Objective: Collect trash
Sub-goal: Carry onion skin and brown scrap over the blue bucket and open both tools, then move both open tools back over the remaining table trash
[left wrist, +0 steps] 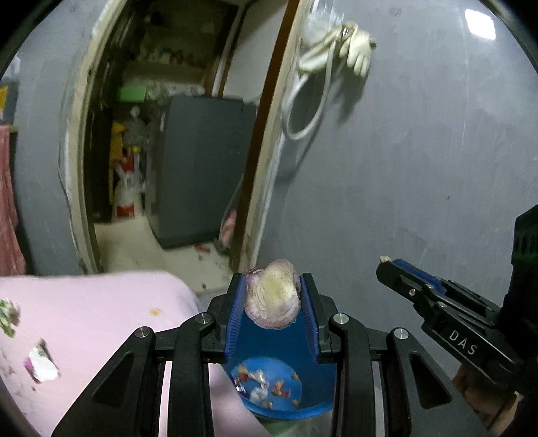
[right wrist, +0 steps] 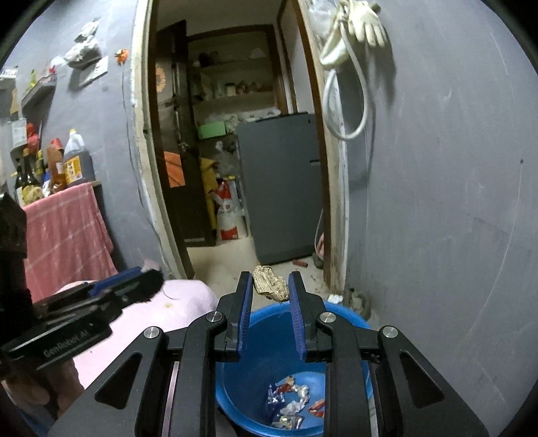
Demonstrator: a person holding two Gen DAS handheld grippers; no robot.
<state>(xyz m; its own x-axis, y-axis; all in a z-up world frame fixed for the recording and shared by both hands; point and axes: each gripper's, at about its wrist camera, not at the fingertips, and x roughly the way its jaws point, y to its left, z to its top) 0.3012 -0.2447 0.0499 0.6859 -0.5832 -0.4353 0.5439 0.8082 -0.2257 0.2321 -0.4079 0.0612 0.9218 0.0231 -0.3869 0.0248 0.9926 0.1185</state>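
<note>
A purple-white onion peel [left wrist: 272, 302] is pinched between the blue pads of my left gripper [left wrist: 272, 279], which is shut on it. Right below hangs the mouth of a blue bucket [left wrist: 322, 386] with several wrappers at its bottom. My right gripper [right wrist: 271, 275] is shut on a crumpled brown scrap [right wrist: 270, 285] above the same blue bucket [right wrist: 242, 369]. In the left wrist view the right gripper [left wrist: 386, 265] sits to the right with a bit of scrap at its tip. In the right wrist view the left gripper [right wrist: 151, 274] is at the left.
A pink-covered table [left wrist: 101, 312] with paper scraps [left wrist: 42, 364] lies left of the bucket. A grey wall [right wrist: 454, 218] stands close on the right, with a hose and glove [right wrist: 356, 30] hanging. Ahead, a doorway shows a grey fridge [right wrist: 279, 188]. Bottles [right wrist: 74, 161] and a pink towel [right wrist: 67, 235] are at left.
</note>
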